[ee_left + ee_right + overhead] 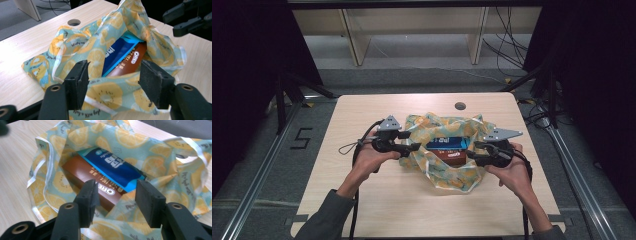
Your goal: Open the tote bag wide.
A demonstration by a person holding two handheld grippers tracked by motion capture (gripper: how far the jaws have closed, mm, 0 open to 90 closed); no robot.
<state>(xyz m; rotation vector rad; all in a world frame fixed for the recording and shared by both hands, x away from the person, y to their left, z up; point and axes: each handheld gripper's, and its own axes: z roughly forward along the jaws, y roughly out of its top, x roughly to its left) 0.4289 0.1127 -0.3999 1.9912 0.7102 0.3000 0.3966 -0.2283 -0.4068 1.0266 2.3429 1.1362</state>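
Flanking fruit-print bag | left hand-held gripper agape, empty | right hand-held gripper agape, empty

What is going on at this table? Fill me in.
A person works two hand-held tongs around a lemon-print cloth bag on the wooden table. The left tongs and the right tongs sit at opposite sides of the bag, both with jaws open and pressing on nothing. Inside the open bag lie a brown Oreo box and a blue packet on top of it.
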